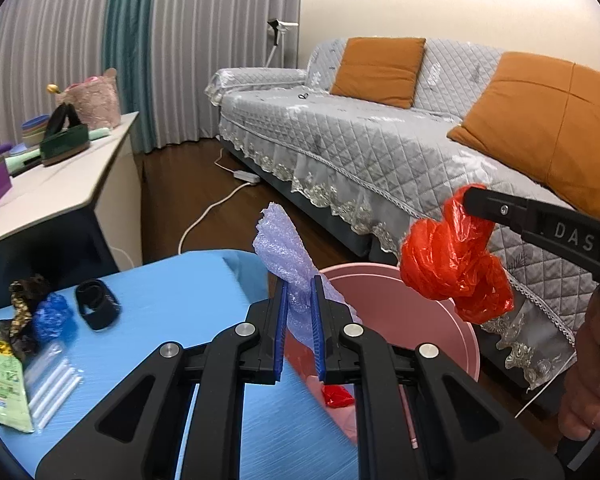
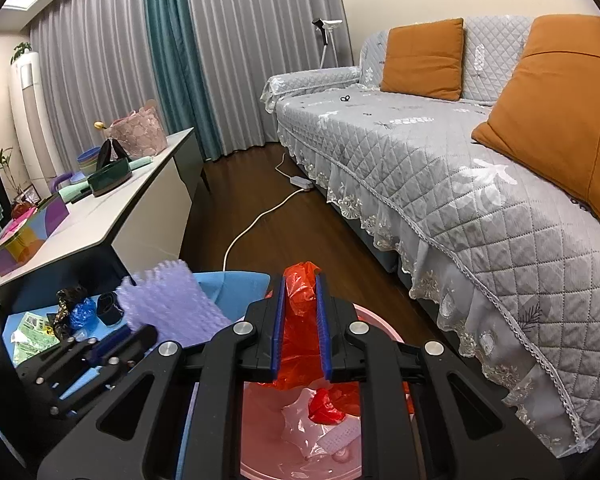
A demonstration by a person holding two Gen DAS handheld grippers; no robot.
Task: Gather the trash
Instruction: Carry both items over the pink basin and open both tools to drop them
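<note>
My left gripper [image 1: 300, 300] is shut on a piece of purple foam wrap [image 1: 286, 250], held at the blue table's right edge beside the pink bin [image 1: 420, 320]. The foam also shows in the right wrist view [image 2: 168, 304]. My right gripper [image 2: 300, 300] is shut on a crumpled red plastic bag [image 2: 300, 328] and holds it over the pink bin [image 2: 268, 440]. In the left wrist view the red bag [image 1: 452, 268] hangs from the right gripper's fingers [image 1: 496, 208] above the bin. Red and white scraps [image 2: 326, 404] lie inside the bin.
On the blue table [image 1: 160, 320] lie a black band [image 1: 98, 304], a blue crumpled wrapper [image 1: 54, 316], a dark patterned scrap [image 1: 24, 300], a green packet [image 1: 0, 376] and a clear bag [image 1: 54, 380]. A grey sofa [image 2: 460, 184] stands to the right, a white cabinet [image 2: 120, 208] to the left.
</note>
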